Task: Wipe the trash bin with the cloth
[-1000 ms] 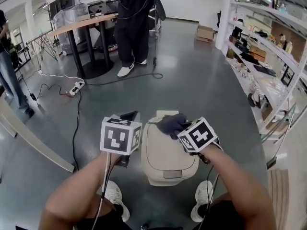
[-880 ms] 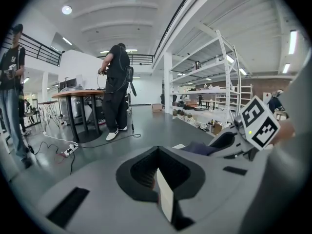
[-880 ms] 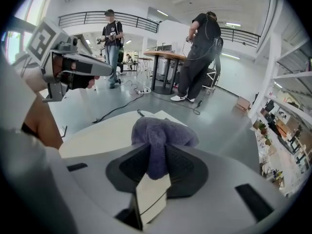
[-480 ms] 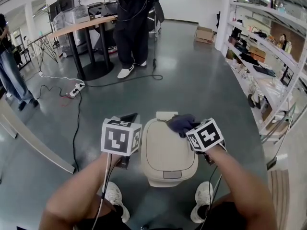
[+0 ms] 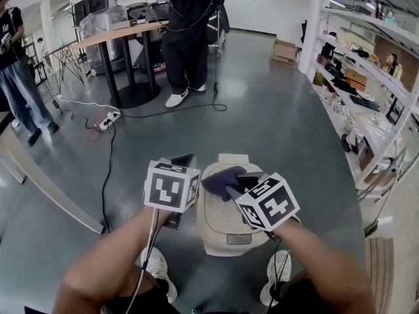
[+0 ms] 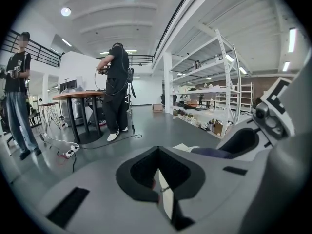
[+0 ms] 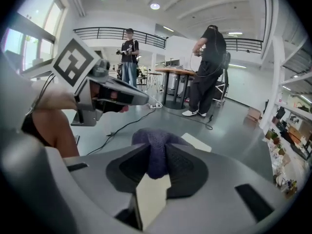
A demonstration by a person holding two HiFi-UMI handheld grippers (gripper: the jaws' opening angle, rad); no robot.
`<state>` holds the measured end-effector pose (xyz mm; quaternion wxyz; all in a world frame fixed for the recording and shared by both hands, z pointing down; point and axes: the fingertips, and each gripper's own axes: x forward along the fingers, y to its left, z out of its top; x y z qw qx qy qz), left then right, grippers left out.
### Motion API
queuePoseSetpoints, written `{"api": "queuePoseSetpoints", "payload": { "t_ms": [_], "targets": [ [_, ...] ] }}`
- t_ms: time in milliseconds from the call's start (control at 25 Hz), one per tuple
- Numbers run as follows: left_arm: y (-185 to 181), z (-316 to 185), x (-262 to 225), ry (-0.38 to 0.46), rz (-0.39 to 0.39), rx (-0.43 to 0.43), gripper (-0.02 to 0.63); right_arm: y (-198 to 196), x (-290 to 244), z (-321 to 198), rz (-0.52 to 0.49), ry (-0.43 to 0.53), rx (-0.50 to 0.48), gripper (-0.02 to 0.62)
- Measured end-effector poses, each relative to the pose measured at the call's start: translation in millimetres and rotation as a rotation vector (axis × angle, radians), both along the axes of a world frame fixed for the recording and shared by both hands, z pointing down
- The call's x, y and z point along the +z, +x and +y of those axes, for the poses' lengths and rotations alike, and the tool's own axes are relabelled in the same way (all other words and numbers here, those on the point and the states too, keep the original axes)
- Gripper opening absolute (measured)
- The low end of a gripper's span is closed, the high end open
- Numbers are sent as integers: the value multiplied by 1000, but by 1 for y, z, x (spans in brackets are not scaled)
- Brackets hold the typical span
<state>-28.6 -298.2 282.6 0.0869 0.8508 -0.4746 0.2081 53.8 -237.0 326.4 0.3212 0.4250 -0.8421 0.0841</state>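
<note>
A beige trash bin [image 5: 222,231] with a closed lid stands on the floor between my feet. My right gripper [image 5: 230,187] is shut on a dark purple cloth [image 5: 220,178] and presses it on the far left part of the lid. In the right gripper view the cloth [image 7: 154,147] bulges out between the jaws, over the pale lid [image 7: 198,142]. My left gripper [image 5: 179,163] hovers beside the bin's left side, its jaws closed with nothing held. In the left gripper view its pads [image 6: 141,172] meet, and the cloth [image 6: 214,152] and the right gripper's body show at the right.
A person in black [image 5: 186,38] stands at a round-legged table [image 5: 118,34] ahead. Cables and a power strip [image 5: 108,118] lie on the grey floor at left. Another person [image 5: 19,64] stands far left. Shelves [image 5: 366,84] line the right side; a cardboard box [image 5: 283,50] sits beyond.
My right gripper slid the cloth over the lid, first a little right, then left toward the lid's far left. The left gripper hardly moved. The person at far left stepped closer.
</note>
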Motion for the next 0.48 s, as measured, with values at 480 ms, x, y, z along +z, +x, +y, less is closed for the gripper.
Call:
{"api": "queuePoseSetpoints", "payload": {
  "t_ms": [480],
  "targets": [
    [-20, -3, 4, -9, -7, -34, 0, -35, 45, 27, 82, -97, -115, 94]
  ]
}}
